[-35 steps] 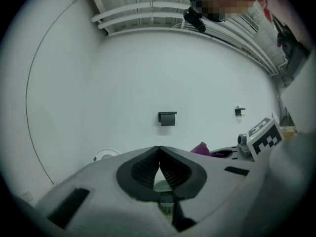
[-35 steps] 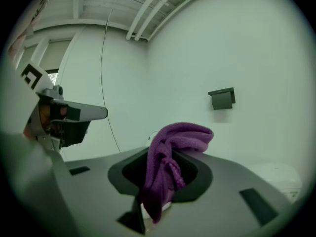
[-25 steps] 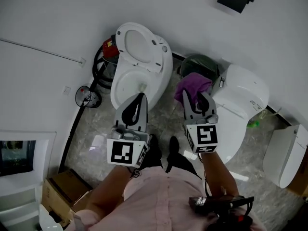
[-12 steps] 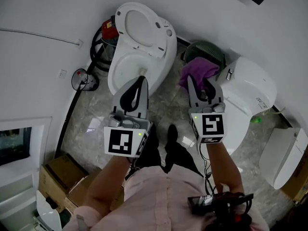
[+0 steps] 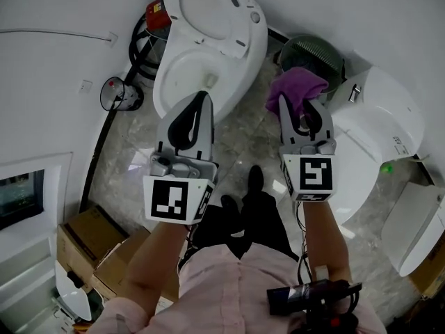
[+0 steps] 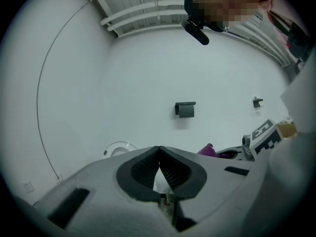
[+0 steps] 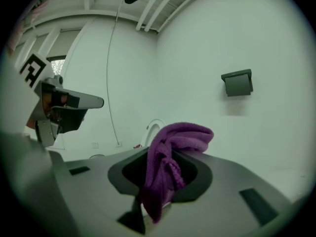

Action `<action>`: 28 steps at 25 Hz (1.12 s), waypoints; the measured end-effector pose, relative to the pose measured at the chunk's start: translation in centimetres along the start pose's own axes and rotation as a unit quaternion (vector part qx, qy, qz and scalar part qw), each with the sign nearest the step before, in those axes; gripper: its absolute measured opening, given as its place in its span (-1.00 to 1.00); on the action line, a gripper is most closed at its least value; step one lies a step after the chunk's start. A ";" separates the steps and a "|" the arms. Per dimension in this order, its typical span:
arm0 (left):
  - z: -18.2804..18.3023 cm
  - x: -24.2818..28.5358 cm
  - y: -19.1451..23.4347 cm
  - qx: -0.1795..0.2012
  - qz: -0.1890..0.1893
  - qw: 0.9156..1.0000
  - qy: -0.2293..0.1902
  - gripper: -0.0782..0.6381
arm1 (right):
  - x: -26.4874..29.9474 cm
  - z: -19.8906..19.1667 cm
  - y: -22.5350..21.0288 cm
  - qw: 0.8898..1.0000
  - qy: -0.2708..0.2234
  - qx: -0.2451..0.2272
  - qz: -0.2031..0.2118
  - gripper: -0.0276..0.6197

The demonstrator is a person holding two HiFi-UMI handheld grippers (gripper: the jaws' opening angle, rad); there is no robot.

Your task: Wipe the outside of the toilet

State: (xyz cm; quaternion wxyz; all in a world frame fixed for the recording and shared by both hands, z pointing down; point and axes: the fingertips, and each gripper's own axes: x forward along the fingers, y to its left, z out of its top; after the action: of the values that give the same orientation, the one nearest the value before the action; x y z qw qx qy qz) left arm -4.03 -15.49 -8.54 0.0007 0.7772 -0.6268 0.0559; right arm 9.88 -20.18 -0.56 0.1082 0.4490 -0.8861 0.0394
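Cloth [image 7: 170, 147] hangs clamped between right gripper [image 5: 297, 110] jaws.

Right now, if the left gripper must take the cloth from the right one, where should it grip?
Probably the bunched top of the cloth, which stands free beyond the tips of the right gripper. Come from its left, the side where the shut, empty left gripper is.

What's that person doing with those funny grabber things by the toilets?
A person stands by two toilets with a gripper in each hand. The right gripper is shut on a purple cloth, held in the air between the open toilet and the closed toilet. The left gripper is shut and empty. The cloth touches neither toilet, so nothing is being wiped right now.
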 end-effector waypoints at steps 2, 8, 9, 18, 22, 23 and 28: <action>-2.3 -0.2 0.1 -0.008 0.004 1.000 0.009 -0.76 | 0.4 -2.4 0.5 1.000 0.010 -0.001 0.003 -0.59; -8.7 -1.2 0.4 -0.004 0.002 1.000 0.023 -0.76 | 1.8 -8.5 2.7 1.000 0.027 -0.003 0.011 -0.59; -9.6 -1.6 0.4 -0.004 0.002 1.000 0.025 -0.76 | 2.0 -9.3 3.1 0.999 0.029 -0.006 0.012 -0.60; -17.5 -4.9 0.4 -0.016 -0.004 1.000 0.016 -0.76 | 2.9 -17.5 7.6 0.999 0.043 -0.010 0.019 -0.60; -23.2 -6.0 -0.6 -0.033 -0.011 0.999 0.028 -0.76 | 3.4 -23.2 8.9 0.998 0.059 -0.007 0.020 -0.60; -24.8 -6.2 -0.7 -0.037 -0.012 0.999 0.031 -0.76 | 3.6 -24.8 9.2 0.998 0.064 -0.008 0.021 -0.60; -32.0 -6.9 -0.8 -0.037 -0.011 0.999 0.026 -0.76 | 4.5 -32.0 10.9 0.996 0.083 -0.013 0.039 -0.60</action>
State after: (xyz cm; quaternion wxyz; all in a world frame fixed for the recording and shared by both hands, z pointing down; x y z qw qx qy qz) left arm -7.44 -6.30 22.71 0.0464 0.7820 -0.6193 0.0524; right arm 3.50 -11.91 31.88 0.1858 0.4076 -0.8914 0.0688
